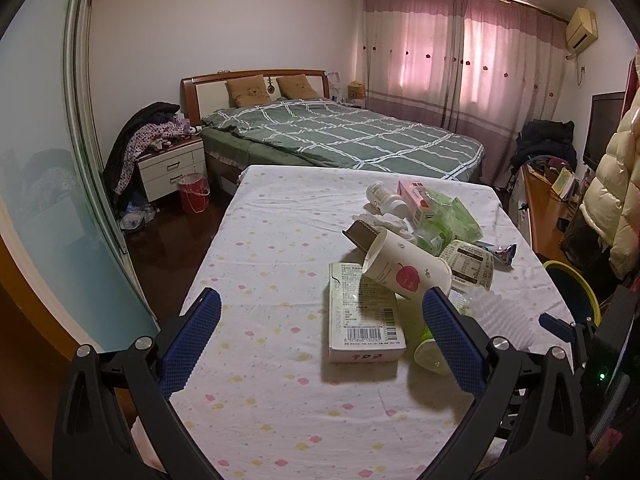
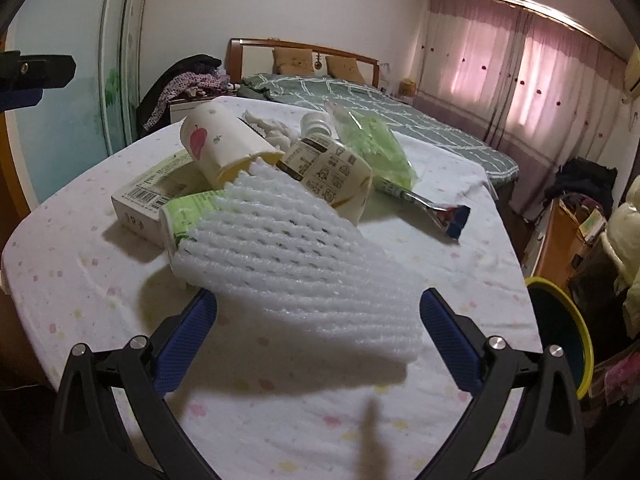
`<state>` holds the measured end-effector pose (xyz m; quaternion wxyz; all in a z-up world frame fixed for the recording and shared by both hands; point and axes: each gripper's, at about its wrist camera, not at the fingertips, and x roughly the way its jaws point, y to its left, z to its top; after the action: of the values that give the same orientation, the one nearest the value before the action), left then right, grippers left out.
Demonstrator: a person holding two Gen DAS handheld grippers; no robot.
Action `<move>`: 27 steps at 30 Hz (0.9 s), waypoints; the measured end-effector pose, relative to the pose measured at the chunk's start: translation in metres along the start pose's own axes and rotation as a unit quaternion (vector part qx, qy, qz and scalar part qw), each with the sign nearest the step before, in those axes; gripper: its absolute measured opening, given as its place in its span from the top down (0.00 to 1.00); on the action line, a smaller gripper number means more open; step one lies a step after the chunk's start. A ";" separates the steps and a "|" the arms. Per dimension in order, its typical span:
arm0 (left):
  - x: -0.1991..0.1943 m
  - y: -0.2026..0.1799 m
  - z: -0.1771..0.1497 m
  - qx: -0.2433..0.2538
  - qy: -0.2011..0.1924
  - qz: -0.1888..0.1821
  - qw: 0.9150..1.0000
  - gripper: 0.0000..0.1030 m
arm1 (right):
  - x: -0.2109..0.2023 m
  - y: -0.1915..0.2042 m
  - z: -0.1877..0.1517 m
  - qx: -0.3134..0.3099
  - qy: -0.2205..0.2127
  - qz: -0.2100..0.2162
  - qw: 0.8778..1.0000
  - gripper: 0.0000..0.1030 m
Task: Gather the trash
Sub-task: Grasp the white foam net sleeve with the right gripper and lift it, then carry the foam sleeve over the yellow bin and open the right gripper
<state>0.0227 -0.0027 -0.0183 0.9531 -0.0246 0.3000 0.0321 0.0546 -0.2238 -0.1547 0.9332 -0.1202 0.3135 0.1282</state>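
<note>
Little of the print can be made out. The white box (image 1: 362, 320) carries a barcode (image 1: 382, 326) on the face turned up, its digits too small to read, and rows of fine print above it that blur. The paper cup (image 2: 324, 170) lying behind the box shows a printed table and recycling symbols, none of them legible.

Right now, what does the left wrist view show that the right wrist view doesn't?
Left wrist only: the red bucket by the nightstand, and the pink carton at the back of the pile. Right wrist only: the full foam fruit net lying between the open right gripper. Both: the apple-print paper cup, the barcoded white box, and the yellow-rimmed bin.
</note>
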 end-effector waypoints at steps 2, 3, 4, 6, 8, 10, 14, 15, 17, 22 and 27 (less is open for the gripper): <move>0.001 -0.001 0.000 0.002 0.000 0.000 1.000 0.04 | 0.004 -0.003 0.000 0.000 0.003 0.019 1.000 0.26; 0.001 -0.001 -0.001 0.003 0.000 0.000 1.000 0.04 | 0.006 -0.003 0.001 0.001 0.006 0.024 1.000 0.39; 0.001 -0.002 0.000 0.004 0.000 0.000 1.000 0.04 | 0.007 -0.004 0.000 0.003 0.007 0.031 0.999 0.47; 0.001 -0.002 0.000 0.003 0.001 -0.001 1.000 0.04 | 0.007 -0.006 -0.001 0.002 0.006 0.039 0.999 0.57; 0.003 -0.003 0.000 0.004 0.002 -0.002 1.000 0.04 | 0.004 -0.007 -0.001 0.001 0.001 0.040 0.999 0.77; 0.003 -0.005 -0.001 0.006 0.004 -0.004 1.000 0.04 | -0.003 -0.008 0.001 0.004 -0.012 0.036 0.999 0.84; 0.005 -0.010 -0.002 0.011 0.007 -0.011 1.000 0.04 | -0.019 -0.021 0.006 0.024 -0.042 0.031 0.998 0.89; 0.005 -0.011 -0.002 0.011 0.008 -0.014 1.000 0.04 | -0.022 -0.026 0.007 0.031 -0.047 0.034 0.998 0.89; 0.007 -0.015 -0.003 0.015 0.011 -0.022 1.000 0.04 | -0.029 -0.037 0.010 0.047 -0.057 0.040 0.996 0.89; 0.014 -0.031 -0.008 0.032 0.018 -0.049 0.998 0.04 | -0.043 -0.070 0.015 0.100 -0.075 0.060 0.990 0.89; 0.029 -0.055 -0.014 0.057 0.033 -0.081 0.995 0.04 | -0.047 -0.115 0.015 0.148 -0.082 0.027 0.985 0.89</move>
<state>0.0422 -0.0576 -0.0451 0.9420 0.0049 0.3297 -0.0633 0.0630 -0.3345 -0.0973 0.9594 0.0388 0.2548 0.1150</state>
